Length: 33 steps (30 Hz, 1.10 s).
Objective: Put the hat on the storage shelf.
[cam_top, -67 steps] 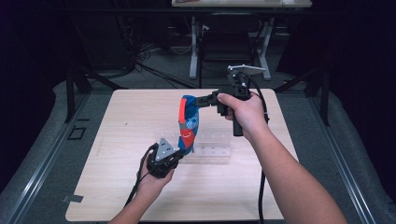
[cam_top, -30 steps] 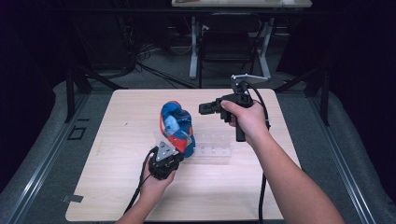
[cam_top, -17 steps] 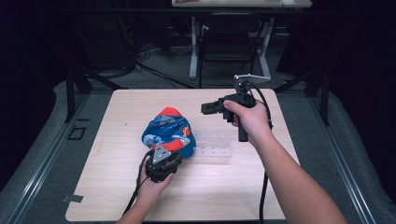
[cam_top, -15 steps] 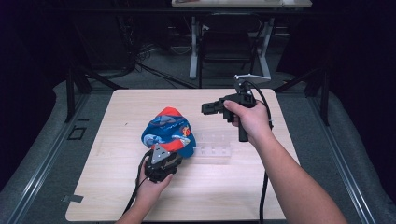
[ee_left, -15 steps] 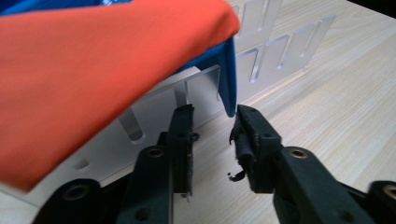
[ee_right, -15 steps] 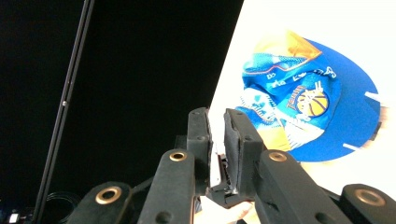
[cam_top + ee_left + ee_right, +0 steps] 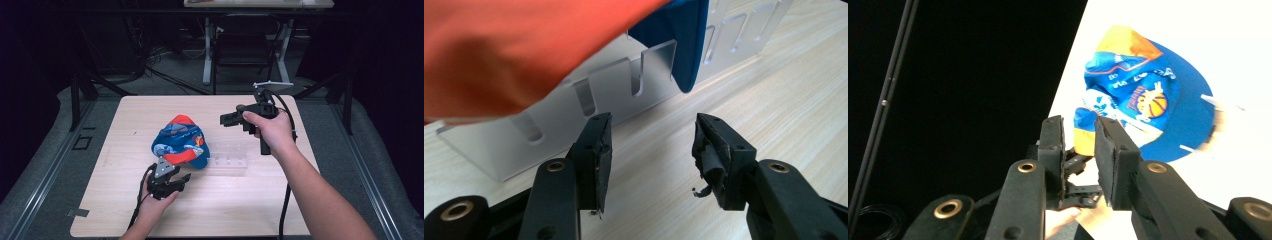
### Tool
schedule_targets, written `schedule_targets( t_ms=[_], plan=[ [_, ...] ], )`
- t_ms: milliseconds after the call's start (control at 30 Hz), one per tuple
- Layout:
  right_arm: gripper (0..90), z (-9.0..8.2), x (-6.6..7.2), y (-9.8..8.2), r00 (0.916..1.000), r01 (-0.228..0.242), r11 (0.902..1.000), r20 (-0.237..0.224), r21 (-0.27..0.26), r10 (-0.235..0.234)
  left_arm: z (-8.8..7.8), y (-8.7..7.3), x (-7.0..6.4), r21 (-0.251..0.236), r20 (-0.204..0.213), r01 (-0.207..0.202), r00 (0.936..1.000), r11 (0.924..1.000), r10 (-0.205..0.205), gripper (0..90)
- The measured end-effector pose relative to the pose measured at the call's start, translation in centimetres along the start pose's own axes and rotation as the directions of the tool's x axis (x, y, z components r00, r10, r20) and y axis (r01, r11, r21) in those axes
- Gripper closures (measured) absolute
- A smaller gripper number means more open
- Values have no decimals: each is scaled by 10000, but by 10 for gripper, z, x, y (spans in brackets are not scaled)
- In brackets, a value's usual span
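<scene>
One cap [image 7: 180,141], one rack [image 7: 228,161].

- The blue and orange cloth [image 7: 1143,107] is bearing printed lettering beside a basketball emblem; in the right gripper view the characters are showing too blurred to be read with certainty.
- In the high view the same cloth [image 7: 180,141] is displaying its print too small to be made out.
- No other text, label, brand, number or sign is presenting itself legibly.
</scene>
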State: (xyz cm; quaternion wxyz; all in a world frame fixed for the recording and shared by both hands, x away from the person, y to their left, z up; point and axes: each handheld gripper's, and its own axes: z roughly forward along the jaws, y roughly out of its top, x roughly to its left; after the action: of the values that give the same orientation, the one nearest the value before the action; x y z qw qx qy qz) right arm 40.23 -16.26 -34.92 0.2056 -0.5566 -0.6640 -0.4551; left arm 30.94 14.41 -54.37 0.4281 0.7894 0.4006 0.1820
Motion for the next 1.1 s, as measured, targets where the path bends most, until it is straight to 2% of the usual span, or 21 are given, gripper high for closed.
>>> schedule_targets(
  t_ms=[400, 667, 833, 900, 1100],
  plan=[
    [723, -8, -12, -8, 9995, -107, 9999, 279, -76, 109, -13, -4, 9, 186, 41, 64, 10000, 9998, -65, 494],
    [706, -14, -17, -15, 9991, 4, 10000, 428, -15, -4, -25, -11, 12, 188, 52, 118, 9999, 9998, -119, 480],
    [700, -19, -24, -23, 9981, -6, 10000, 623, -31, 8, -32, -16, 15, 175, 37, 178, 9998, 9997, -179, 475],
    [695, -23, -27, -28, 9975, 80, 9998, 702, -202, -65, -35, -18, 17, 131, -7, 212, 9998, 9997, -212, 473],
    [688, -33, -34, -44, 9978, 158, 9995, 656, -283, -139, -45, -26, 22, 161, -167, 344, 9993, 9993, -341, 466]
  ],
)
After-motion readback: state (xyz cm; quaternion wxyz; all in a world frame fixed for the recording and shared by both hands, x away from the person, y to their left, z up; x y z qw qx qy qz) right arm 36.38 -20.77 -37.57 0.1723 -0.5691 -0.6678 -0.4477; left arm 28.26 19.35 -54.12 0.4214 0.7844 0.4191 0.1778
